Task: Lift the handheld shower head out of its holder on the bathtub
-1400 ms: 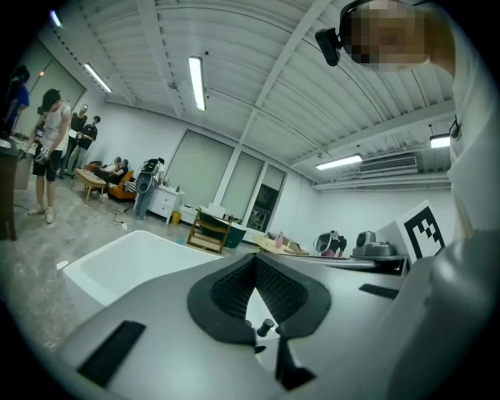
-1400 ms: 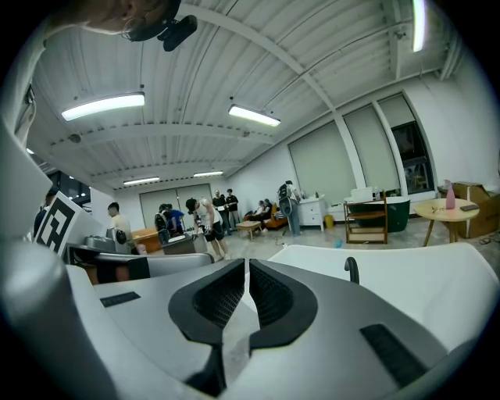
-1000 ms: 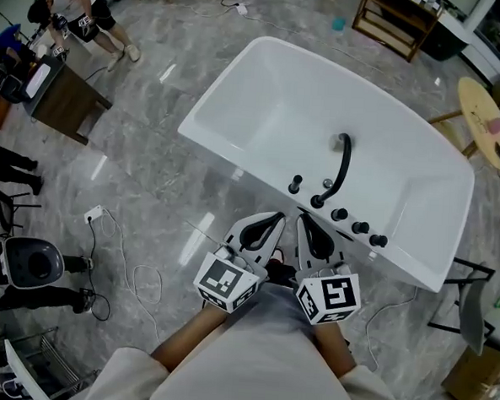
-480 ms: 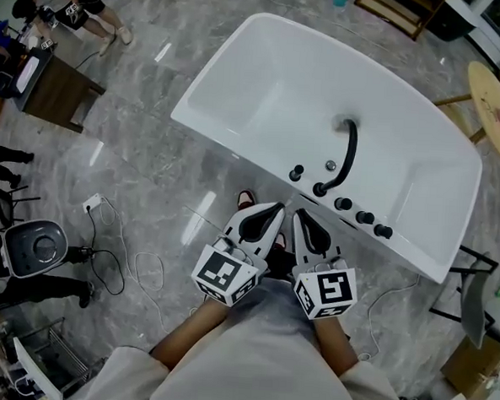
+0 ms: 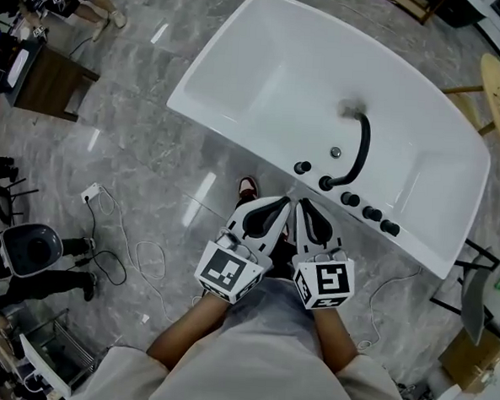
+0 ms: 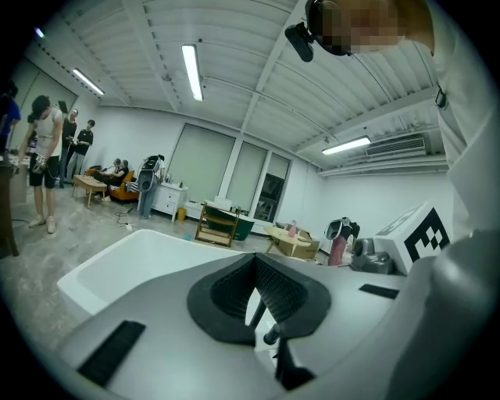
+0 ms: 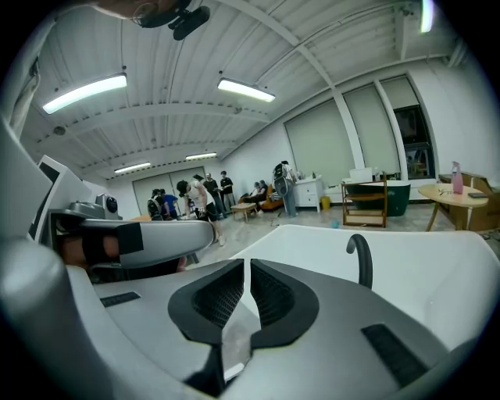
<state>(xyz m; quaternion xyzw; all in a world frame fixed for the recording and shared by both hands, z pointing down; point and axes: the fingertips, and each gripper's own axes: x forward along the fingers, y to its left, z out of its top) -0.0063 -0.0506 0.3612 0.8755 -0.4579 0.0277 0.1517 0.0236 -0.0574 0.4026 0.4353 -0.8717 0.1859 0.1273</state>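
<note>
Grey marble floor [image 5: 150, 172] free along bathtub [image 5: 257, 85] rim; left gripper [image 5: 277, 208], right gripper [image 5: 303, 208] clenched empty.

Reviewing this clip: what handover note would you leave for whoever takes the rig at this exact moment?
Left gripper: shut, empty, near the person's waist.
Right gripper: shut, empty, beside it.
Both are short of the white bathtub. A black curved spout and a row of black fittings stand on its near rim; I cannot tell which is the shower head.
Done: nothing gripped.
Left: reach, grip, lift it out.

White bathtub [image 5: 265, 86] on grey marble floor [image 5: 150, 168]
</note>
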